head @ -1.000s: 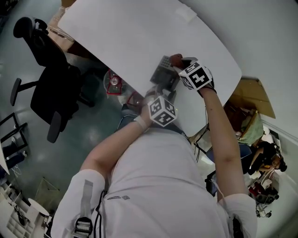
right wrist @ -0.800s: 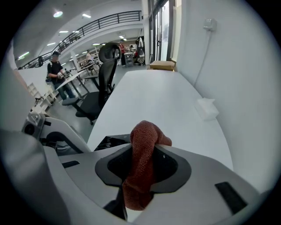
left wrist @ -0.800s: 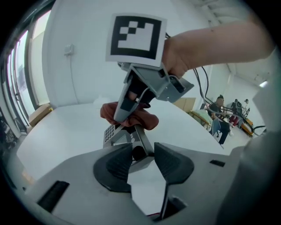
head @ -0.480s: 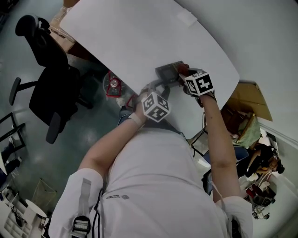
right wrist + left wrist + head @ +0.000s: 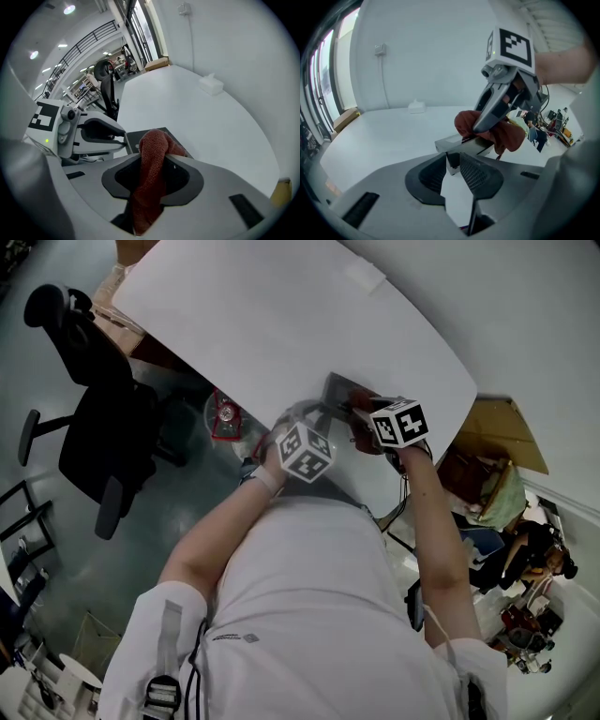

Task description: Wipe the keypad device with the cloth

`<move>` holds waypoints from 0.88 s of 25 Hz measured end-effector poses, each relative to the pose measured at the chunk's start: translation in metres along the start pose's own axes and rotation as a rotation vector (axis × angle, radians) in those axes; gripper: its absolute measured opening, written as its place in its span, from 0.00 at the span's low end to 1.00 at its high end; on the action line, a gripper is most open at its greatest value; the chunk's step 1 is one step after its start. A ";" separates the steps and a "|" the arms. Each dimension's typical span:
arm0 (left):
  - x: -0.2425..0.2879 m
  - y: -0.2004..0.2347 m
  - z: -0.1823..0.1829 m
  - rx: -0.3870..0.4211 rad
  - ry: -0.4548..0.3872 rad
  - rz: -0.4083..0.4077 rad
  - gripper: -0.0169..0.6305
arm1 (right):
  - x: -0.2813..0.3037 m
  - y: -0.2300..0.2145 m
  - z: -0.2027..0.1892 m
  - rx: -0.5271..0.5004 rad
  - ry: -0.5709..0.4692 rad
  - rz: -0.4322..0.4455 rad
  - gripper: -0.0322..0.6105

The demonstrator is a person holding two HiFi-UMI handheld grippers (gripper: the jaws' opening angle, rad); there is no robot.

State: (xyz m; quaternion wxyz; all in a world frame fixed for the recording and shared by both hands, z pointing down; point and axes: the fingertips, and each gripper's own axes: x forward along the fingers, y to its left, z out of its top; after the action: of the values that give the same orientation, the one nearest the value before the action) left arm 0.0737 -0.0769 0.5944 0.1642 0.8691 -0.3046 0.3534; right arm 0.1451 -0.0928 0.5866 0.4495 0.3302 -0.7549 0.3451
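Both claws have shifted since a second ago: in the head view the left claw [image 5: 323, 418] sits further left, and the right claw [image 5: 364, 416] has drawn back toward the person. The left claw's jaws have just been closing and now pinch the near end of the device [image 5: 459, 143] between narrow pads. That grey keypad device [image 5: 339, 390] lies at the near edge of the white bench [image 5: 262, 315]. The right claw [image 5: 157, 164] clamps a red-brown cloth [image 5: 152, 150], which bunches above its jaws and rests on top of the device [image 5: 136, 138]. From the left gripper view, the cloth [image 5: 506, 133] hangs around the right claw [image 5: 476, 129]. A small white box [image 5: 364, 277] sits far back on the bench. An office chair [image 5: 94, 427] stands on the floor to the left.
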 end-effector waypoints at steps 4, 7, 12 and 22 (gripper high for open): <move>0.000 0.004 0.000 0.004 -0.007 -0.019 0.17 | 0.002 0.015 -0.005 0.004 -0.014 0.070 0.25; 0.000 0.004 0.000 -0.004 -0.016 -0.035 0.16 | 0.001 0.032 0.005 -0.061 -0.065 0.142 0.25; 0.000 0.004 -0.001 -0.004 -0.015 -0.040 0.16 | 0.018 0.042 0.023 -0.070 -0.094 0.196 0.25; 0.000 0.007 -0.002 -0.038 -0.022 -0.023 0.16 | 0.048 0.008 0.046 0.184 -0.137 0.181 0.25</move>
State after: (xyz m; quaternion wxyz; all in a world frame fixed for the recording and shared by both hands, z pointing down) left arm 0.0682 -0.0816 0.5962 0.1816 0.8730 -0.3032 0.3361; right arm 0.1000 -0.1350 0.6125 0.3318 0.3233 -0.7756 0.4288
